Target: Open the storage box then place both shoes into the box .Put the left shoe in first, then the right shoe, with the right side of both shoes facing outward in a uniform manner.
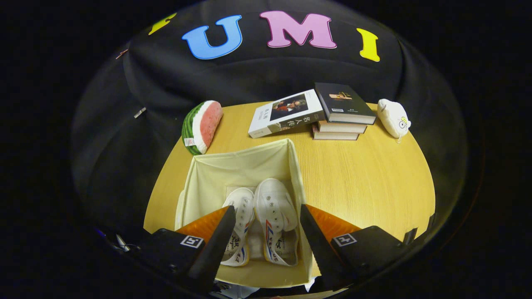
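Near the table's (374, 182) front edge, the open storage box (245, 162) held both shoes (272, 207) side by side, toes toward its far wall, so the gripper (268, 232) hovered above with fingers spread, holding nothing.

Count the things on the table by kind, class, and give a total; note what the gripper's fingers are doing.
Shoes: 2, both in the box
Box: 1
Books: 4
Plush toys: 2, watermelon and white one
Total: 9
Gripper: open above the shoes, holding nothing.
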The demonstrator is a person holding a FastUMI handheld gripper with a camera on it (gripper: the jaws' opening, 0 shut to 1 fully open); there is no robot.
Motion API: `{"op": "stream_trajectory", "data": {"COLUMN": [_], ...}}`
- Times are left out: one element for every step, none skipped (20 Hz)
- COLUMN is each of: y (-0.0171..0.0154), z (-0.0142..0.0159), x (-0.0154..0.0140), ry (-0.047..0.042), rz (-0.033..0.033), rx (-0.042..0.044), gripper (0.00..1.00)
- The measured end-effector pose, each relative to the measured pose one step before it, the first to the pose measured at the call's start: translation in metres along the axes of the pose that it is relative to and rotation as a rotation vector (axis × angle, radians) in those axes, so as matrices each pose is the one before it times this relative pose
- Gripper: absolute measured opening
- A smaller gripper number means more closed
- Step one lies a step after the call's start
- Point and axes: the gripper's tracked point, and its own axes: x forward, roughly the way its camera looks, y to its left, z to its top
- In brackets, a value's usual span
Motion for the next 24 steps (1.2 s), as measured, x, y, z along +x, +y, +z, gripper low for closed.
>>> {"op": "stream_trajectory", "data": {"y": [-0.00603,-0.00572,-0.00718,-0.01210,-0.01247,-0.01249,-0.01351,-0.01340,-0.01254,-0.01580,-0.01479,-0.01371,-0.01304,-0.01190,-0.01317,-0.01368,-0.01449,-0.01323,-0.01259,-0.01184,-0.01069,-0.00957,-0.00896,-0.00641], "z": [0.01069,0.01224,0.01242,0.01389,0.01490,0.01509,0.01478,0.01277,0.01394,0.00898,0.01229,0.01009,0.00975,0.00868,0.00904,0.00900,0.01016,0.00899,0.00826,0.00736,0.00849,0.00986,0.00890,0.00723], "x": [-0.00277,-0.00551,-0.00468,-0.00562,-0.00514,-0.00456,-0.00406,-0.00533,-0.00524,-0.00664,-0.00475,-0.00372,-0.00385,-0.00407,-0.00402,-0.00378,-0.00451,-0.00395,-0.00396,-0.00457,-0.00422,-0.00446,-0.00344,-0.00522], "ry": [-0.03454,-0.03707,-0.03506,-0.03936,-0.04288,-0.04335,-0.04033,-0.03574,-0.03647,-0.03640,-0.03379,-0.02960,-0.02263,-0.02465,-0.02274,-0.02762,-0.02980,-0.02710,-0.02580,-0.01876,-0.02390,-0.03124,-0.02920,-0.02220], "rz": [0.00669,0.01039,0.00676,-0.00345,-0.00483,-0.00310,-0.00258,-0.00257,-0.00135,-0.00516,-0.01026,-0.00967,-0.00742,-0.00566,-0.00859,-0.01014,-0.01015,-0.01116,-0.01072,-0.01140,-0.00920,-0.01063,-0.01142,-0.00651], "rx": [0.01048,0.01500,0.01220,0.00474,0.00102,-0.00022,-0.00121,0.00435,0.00495,-0.00346,-0.00848,-0.00583,-0.00084,-0.00237,-0.00578,-0.01104,-0.01542,-0.01680,-0.01646,-0.01727,-0.01666,-0.01965,-0.01452,-0.00440], "gripper": [0.97,0.99,0.99,0.99,0.99,0.99,0.99,0.99,0.99,0.99,0.99,0.99,0.99,0.99,0.99,0.99,0.98,0.98,0.99,0.99,0.99,0.99,0.99,0.98]}}
